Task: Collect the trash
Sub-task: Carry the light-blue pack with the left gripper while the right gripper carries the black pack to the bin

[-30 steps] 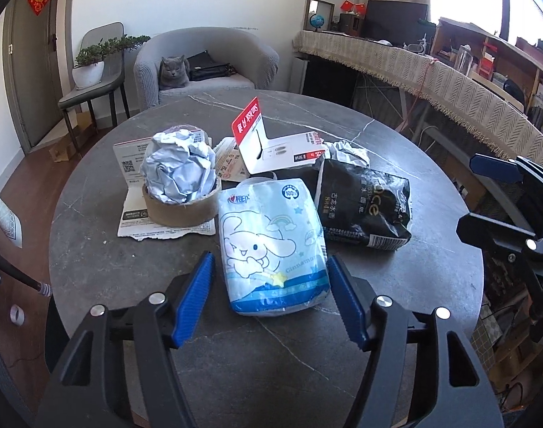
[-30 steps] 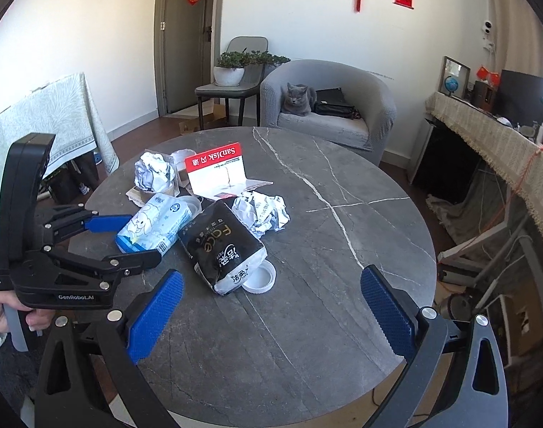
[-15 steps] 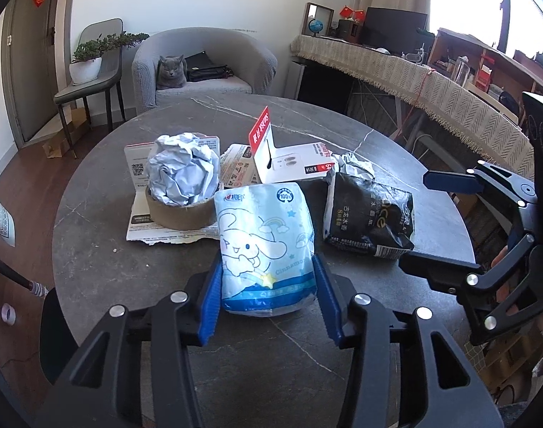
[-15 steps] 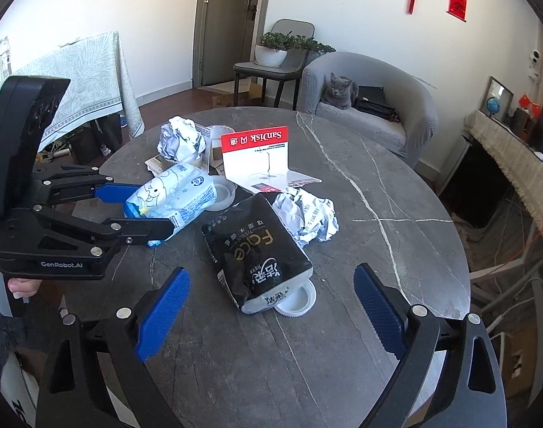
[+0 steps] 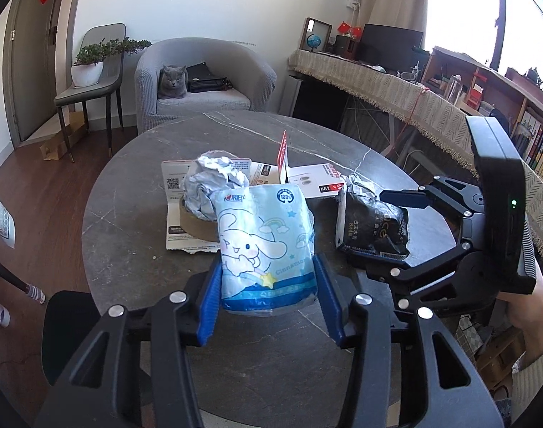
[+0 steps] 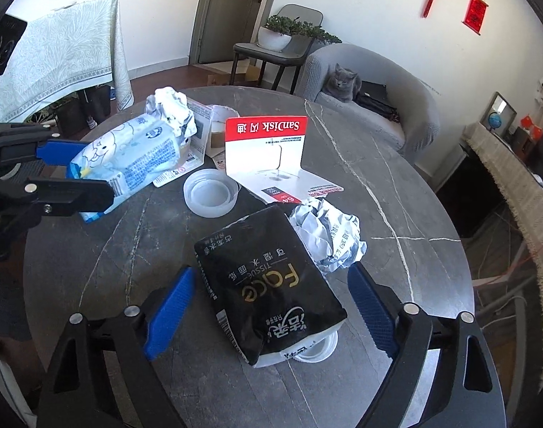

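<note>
The left gripper (image 5: 268,299), which a second ago stood open around the pale-blue cartoon-printed tissue pack (image 5: 266,246) lying flat, now clenches that pack at its lower end and has it tipped up off the round grey marble-veined table (image 5: 128,214), so the first piece of trash looks secured. The right gripper (image 6: 271,306) has meanwhile come in from open tabletop to straddle the black "Face" tissue pack (image 6: 268,285); its jaws are closing, with the pack between them but neither blue pad touching it yet. The black pack lies toward the near edge of the table, resting partly on a white plastic lid (image 6: 316,349), with a crumpled ball of grey-white paper (image 6: 328,235) touching its far right corner. To the left of the black pack the tabletop is bare, giving the inner finger clearance; the outer finger sits just beside the crumpled ball and may brush it. Beyond the black pack stand a second white lid (image 6: 210,198) and a red-and-white folded card package (image 6: 268,153).
</note>
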A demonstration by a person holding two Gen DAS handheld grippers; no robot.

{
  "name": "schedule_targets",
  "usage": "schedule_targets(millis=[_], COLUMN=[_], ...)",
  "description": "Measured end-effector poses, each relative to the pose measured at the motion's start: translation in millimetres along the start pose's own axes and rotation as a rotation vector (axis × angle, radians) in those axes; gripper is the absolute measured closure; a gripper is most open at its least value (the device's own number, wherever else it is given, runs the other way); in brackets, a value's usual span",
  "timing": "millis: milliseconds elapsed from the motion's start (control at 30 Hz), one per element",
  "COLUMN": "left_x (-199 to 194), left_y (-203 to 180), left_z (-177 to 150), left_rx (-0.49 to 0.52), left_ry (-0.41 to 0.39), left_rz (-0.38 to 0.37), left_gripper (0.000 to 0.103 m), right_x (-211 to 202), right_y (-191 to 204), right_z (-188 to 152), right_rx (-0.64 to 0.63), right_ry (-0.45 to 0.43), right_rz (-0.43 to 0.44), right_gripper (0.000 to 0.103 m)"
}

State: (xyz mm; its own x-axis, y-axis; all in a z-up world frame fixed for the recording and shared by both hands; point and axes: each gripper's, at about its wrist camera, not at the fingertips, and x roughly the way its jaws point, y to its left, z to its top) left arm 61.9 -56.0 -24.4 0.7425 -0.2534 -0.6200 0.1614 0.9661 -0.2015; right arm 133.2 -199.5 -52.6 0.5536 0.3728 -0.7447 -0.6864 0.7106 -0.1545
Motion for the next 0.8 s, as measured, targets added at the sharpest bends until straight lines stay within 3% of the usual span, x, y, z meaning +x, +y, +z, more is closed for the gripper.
schedule_targets(millis=[200, 800], left_x=[-18, -52], left_y=[12, 66], left_z=[-1, -4], left_rx=[0.011, -0.06], left_ry=[-0.034, -0.054], left_rz=[0.011, 0.085], left_gripper=[0.051, 0.051], right_x=[-4, -4], right_y=[2, 31], right_z=[1, 30], right_rx=[0.024, 0.067], right_ry=[0.021, 0.007], right_rz=[0.002, 0.082], right_gripper=[0.046, 0.081])
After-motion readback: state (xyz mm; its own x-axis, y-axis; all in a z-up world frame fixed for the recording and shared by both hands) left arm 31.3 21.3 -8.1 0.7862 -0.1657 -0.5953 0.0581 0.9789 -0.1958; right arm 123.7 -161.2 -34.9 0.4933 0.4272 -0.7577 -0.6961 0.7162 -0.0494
